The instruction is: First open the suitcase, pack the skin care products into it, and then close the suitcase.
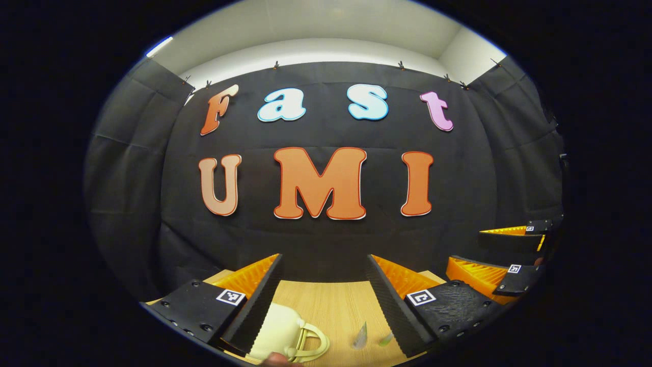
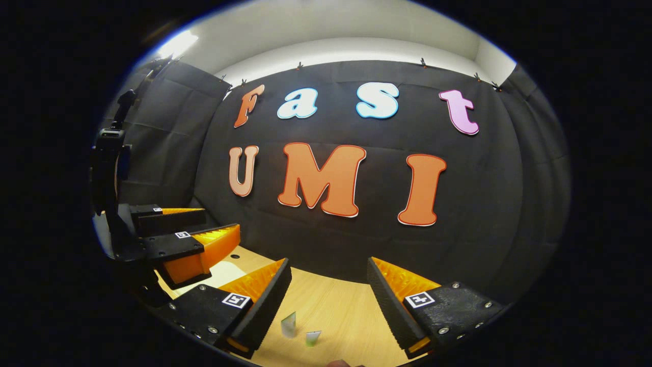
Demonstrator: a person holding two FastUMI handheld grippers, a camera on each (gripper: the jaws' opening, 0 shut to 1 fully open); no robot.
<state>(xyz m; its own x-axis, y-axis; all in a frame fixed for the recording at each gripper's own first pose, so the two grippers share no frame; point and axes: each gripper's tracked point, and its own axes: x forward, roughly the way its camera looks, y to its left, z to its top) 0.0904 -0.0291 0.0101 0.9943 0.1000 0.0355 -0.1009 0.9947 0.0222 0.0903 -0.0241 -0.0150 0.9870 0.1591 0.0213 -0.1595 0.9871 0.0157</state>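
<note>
Both held up over the wooden table (image 1: 326,306), left gripper (image 1: 324,285) and right gripper (image 2: 328,290) spread wide with ridged pads, pinching nothing. Cream rounded suitcase (image 1: 277,331) with looped handle sitting at 7 o'clock in the left gripper view, handle pointing toward 4. Two small tapered skin care tubes (image 2: 289,324) upright at 6 o'clock in the right gripper view, tips up; long axis of the case hard to tell.

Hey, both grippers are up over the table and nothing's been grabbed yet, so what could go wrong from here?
1. The cream suitcase lies partly under the left gripper; lowering blindly might bump its lid instead of catching the handle.
2. The two small tubes are thin and stand close together, so the right gripper may knock one over.
3. The grippers sit close side by side and could collide.
</note>
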